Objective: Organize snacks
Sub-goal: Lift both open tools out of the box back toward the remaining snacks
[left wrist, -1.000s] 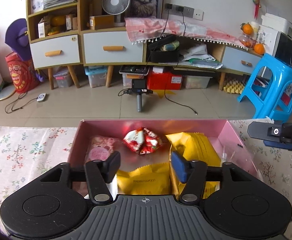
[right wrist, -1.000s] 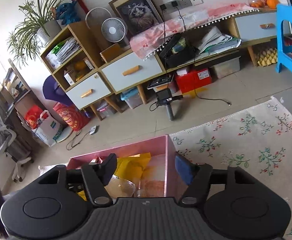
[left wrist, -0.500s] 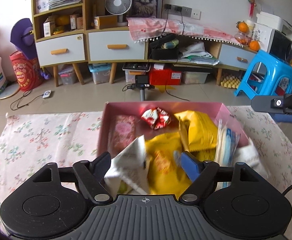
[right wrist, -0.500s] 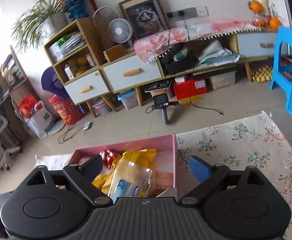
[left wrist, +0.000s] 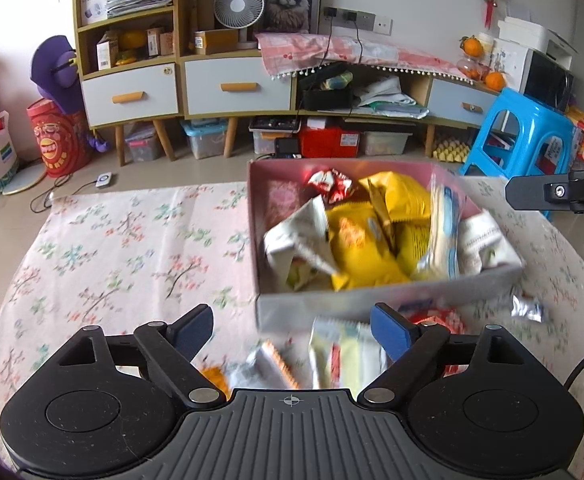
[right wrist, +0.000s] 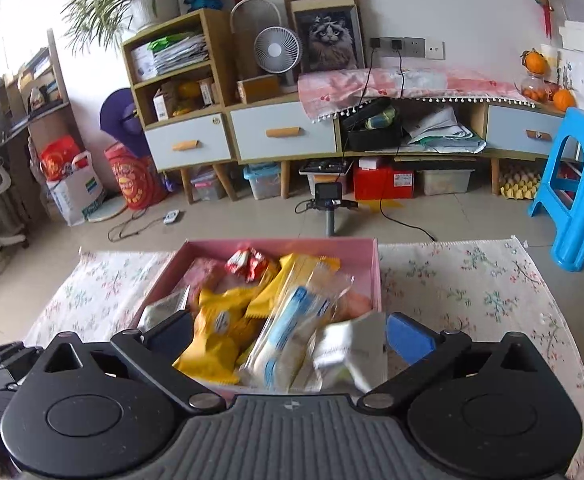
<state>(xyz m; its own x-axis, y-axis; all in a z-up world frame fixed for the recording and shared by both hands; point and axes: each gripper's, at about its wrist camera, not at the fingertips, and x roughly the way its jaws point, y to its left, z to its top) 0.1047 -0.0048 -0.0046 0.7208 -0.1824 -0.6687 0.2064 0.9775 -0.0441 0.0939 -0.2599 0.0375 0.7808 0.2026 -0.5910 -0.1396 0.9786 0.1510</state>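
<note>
A pink box sits on the floral cloth, filled with yellow packets, a red-and-white packet, a white packet and a clear blue-printed packet. My left gripper hovers in front of the box's near wall with its jaws opening. Nothing is pressed between them, and loose packets lie on the cloth under them. My right gripper hangs over the near end of the box, its jaws opening and gripping nothing. The clear packet and a white packet lie below it.
A small silver packet lies on the cloth right of the box. The right gripper's body shows at the right edge of the left wrist view. Beyond the table's far edge are a blue stool, a camera stand and low cabinets.
Both grippers have drawn back from inside the box and their jaws have spread wide. The white packet and the clear packet that were between them now lie in the box.
</note>
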